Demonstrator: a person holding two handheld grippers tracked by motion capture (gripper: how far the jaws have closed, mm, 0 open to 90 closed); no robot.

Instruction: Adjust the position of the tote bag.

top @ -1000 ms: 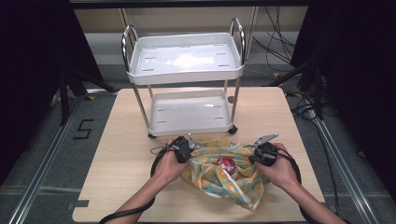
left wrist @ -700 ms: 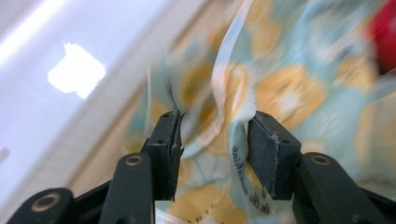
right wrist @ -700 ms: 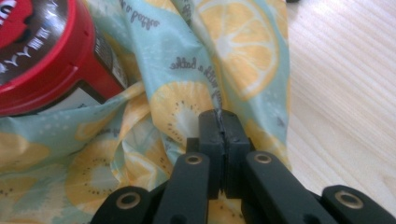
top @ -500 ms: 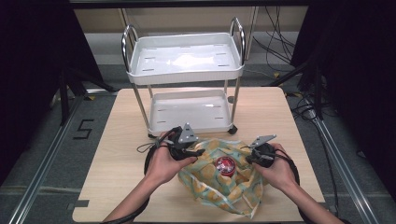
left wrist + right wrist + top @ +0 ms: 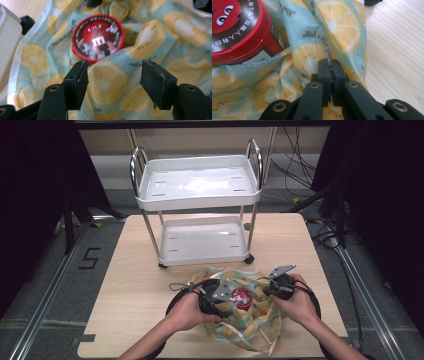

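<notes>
Candy tub (image 5: 98,37) is sitting upright inside the lemon-print bag (image 5: 252,320) near the table's (image 5: 125,285) front edge, between the grippers; the left gripper (image 5: 113,83) has just been opening its jaws, now standing wide with nothing between them, hovering just short of the red lid. Right gripper (image 5: 329,75) is pinching the bag's edge with jaws closed on the cloth, so the unbagging step looks underway. Next the left is needing to straddle the tub and close, probably heading for the white cart (image 5: 197,185) by the back edge.

Red can (image 5: 239,30) cut by frame edge; body hidden in lemon-print bag (image 5: 312,57).
</notes>
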